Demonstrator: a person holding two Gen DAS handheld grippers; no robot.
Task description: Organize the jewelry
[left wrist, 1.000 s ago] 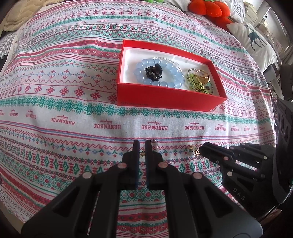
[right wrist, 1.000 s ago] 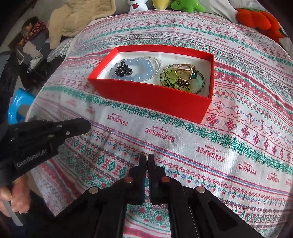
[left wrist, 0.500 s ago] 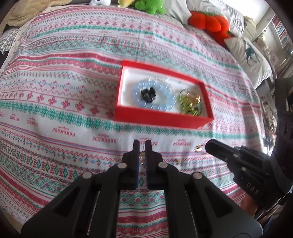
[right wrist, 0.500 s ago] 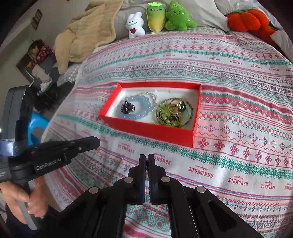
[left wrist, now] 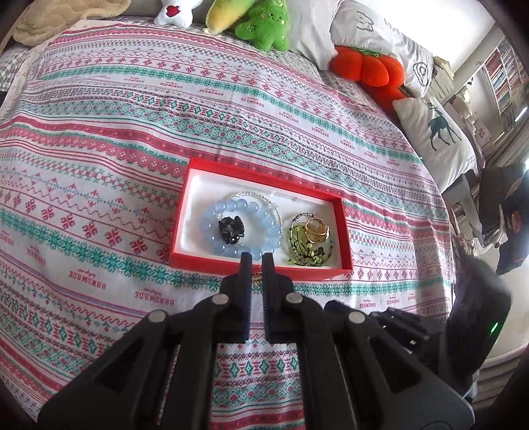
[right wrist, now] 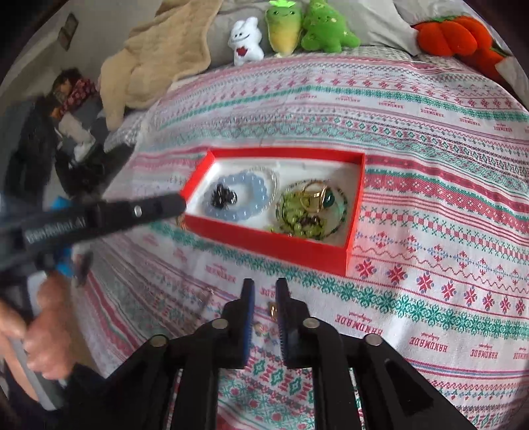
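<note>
Both wrist views look steeply down, sharing the red box.

Bed, patterned knit cover: red box ahead of the hand-held gripper; plush toys, pillows, beige blanket beyond.

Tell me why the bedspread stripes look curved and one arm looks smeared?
Left wrist view: the fisheye lens bows the bedspread stripes, and the window corner is blown out white. Right wrist view: same bowing, and the left tongs are motion-blurred while the red box stays sharp.
</note>
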